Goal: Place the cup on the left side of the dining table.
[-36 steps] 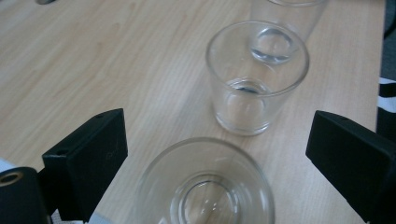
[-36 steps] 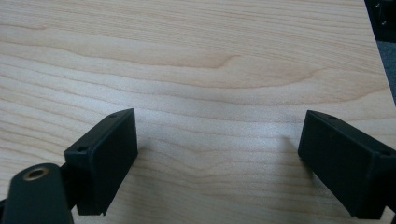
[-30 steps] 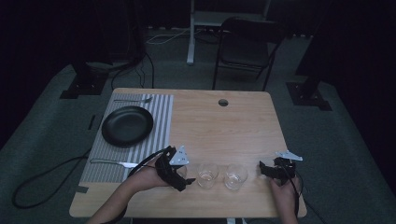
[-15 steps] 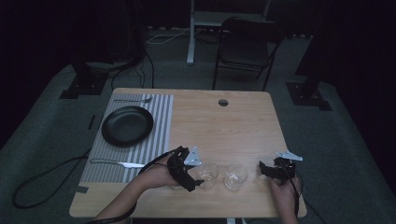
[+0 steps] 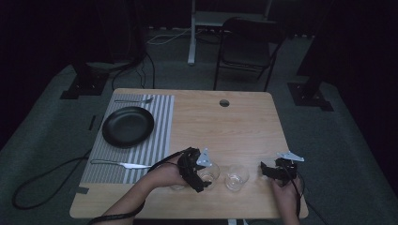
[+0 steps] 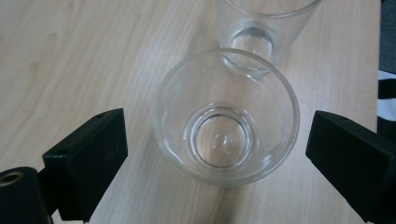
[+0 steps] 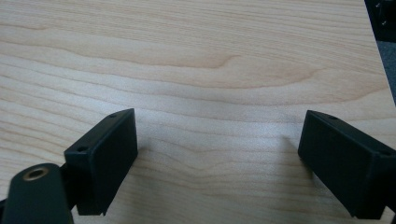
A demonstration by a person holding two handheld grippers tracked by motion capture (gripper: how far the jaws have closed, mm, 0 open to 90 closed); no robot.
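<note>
At the left of the wooden counter (image 5: 244, 126) lies a striped mat (image 5: 155, 140), with a fork (image 5: 133, 100) along its far edge, a black plate (image 5: 127, 126) in the middle and a knife (image 5: 122, 164) along its near edge. Just right of the mat, near the front edge, the left gripper (image 5: 199, 174) is held in the person's left hand (image 5: 165, 176), tilted down over a clear glass (image 5: 210, 172). In the left gripper view that glass (image 6: 226, 116) stands upright and empty between the two black jaws, which are spread wide on either side of it; a gap shows between each jaw and the rim, so neither is touching. A second glass (image 6: 261, 28) stands upright right behind it in that view (whether the two actually touch cannot be told), and in the high view it (image 5: 236, 177) sits just to the right of the first. Farther right, near the counter's right front corner, the right gripper (image 5: 270, 171) rests low in the right hand (image 5: 286, 192), apart from the glasses. In the right gripper view its jaws are wide apart with only bare wood grain (image 7: 201, 79) between them. A round hole (image 5: 224, 102) is cut in the counter near its far edge, and a dark chair (image 5: 246, 51) stands on the floor beyond.
</note>
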